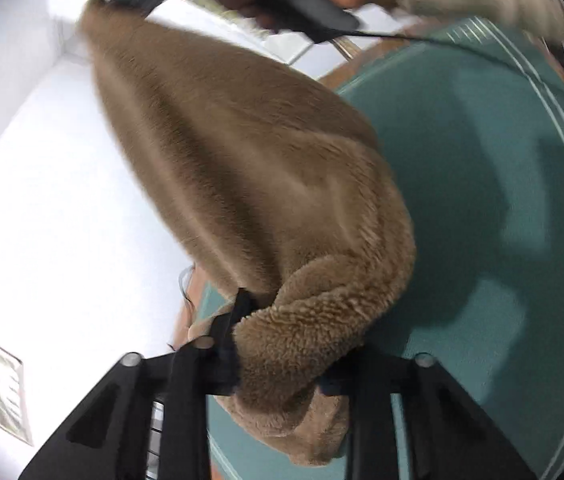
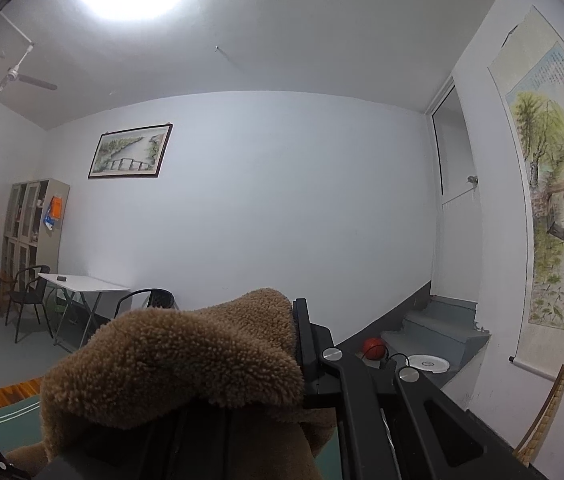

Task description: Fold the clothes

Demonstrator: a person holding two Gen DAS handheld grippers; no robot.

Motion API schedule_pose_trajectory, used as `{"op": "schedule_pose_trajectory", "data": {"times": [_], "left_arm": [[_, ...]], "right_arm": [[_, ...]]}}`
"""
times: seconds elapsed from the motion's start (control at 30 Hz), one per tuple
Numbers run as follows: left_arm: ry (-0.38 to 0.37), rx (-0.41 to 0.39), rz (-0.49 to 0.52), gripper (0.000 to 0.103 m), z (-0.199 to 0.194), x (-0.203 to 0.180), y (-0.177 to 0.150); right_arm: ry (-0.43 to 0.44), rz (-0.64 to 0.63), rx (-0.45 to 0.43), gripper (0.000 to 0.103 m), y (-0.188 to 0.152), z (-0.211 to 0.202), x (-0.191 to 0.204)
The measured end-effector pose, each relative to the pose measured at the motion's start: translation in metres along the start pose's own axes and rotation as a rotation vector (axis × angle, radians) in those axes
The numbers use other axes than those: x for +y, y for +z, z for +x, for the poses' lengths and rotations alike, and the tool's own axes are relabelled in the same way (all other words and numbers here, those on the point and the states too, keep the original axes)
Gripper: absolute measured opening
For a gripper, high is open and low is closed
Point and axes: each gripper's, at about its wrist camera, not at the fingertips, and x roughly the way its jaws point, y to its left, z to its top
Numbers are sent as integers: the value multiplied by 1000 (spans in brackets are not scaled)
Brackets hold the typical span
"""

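I count one fleece (image 1: 257, 184), brown, stretched in the air between my two grippers above one teal mat (image 1: 482, 200). My left gripper (image 1: 277, 344) pinches one corner. My right gripper (image 2: 282, 344) is clamped narrow on the opposite end.

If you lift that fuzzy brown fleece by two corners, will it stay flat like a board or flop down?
It will probably flop: the brown fleece garment already sags in soft folds between the left gripper and the right gripper. Its thick pile likely helps the pads hold it without slipping. It looks bulky but probably fairly light, since it hangs over the teal mat from two small pinches.
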Motion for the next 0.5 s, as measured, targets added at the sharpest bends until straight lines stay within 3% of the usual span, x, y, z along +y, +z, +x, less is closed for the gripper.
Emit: {"op": "schedule_pose_trajectory", "data": {"times": [0.1, 0.27, 0.37, 0.5], "left_arm": [[12, -36, -172, 22, -13, 31, 2], [47, -163, -551, 20, -57, 111, -6], [87, -245, -672, 20, -89, 145, -8], [114, -345, -753, 20, -132, 167, -3]], "right_arm": [[-30, 13, -10, 8, -1, -4, -5], [-66, 102, -11, 8, 6, -5, -29], [-82, 137, -33, 8, 17, -9, -39], [-100, 150, -112, 8, 48, -22, -46]]}}
